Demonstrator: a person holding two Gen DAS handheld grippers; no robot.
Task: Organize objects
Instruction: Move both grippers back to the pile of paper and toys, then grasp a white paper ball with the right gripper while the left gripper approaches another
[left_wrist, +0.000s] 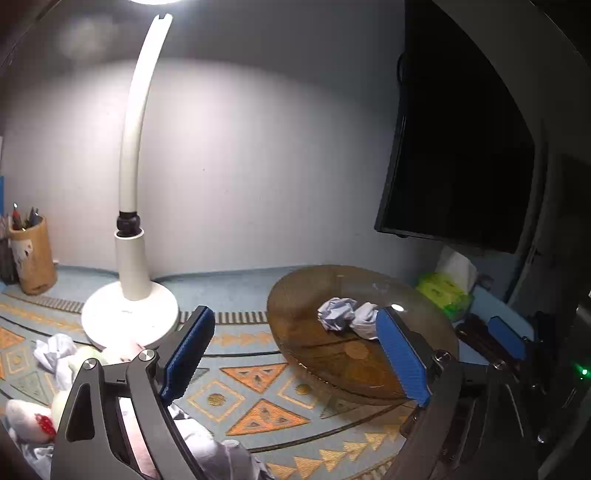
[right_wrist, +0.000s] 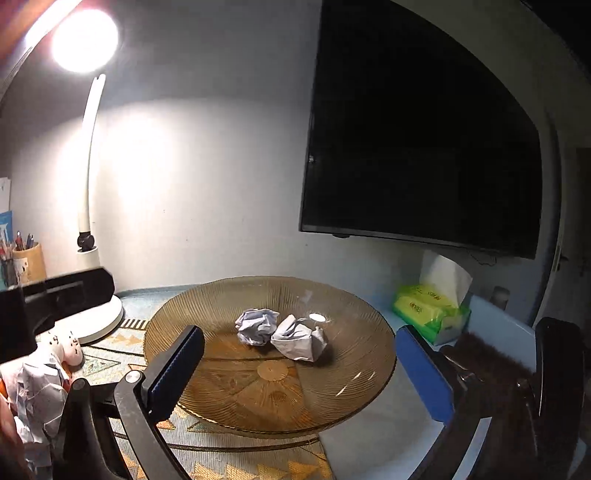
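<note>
While both of your grippers stand wide with nothing between the pads, two crumpled paper balls already lie in the amber glass dish, touching each other just behind its centre: the left paper ball and the right paper ball.

Left gripper: jaws spread, empty, pointing past the dish's near rim. Right gripper: jaws spread, empty, framing the dish head-on.

More crumpled paper lies on the patterned mat at your left, near the lamp base, mixed with small soft toys. By my reading these are the next pieces to sort.

Handling notes, judged not measured:
- Paper wads look very light and soft; they should compress under the pads and spring back a little. Close across the widest bulk of a wad, not on a loose flap, or it may unfold and slip.
- Little grip force needed; a wad may cling to a ribbed pad on release.
- The dish is glass, ribbed, likely heavy and fragile. Avoid knocking its rim with a fingertip when you reach in.

Also present: tissue pack to the right of the dish, pen holder far left, dark screen on the wall.
</note>
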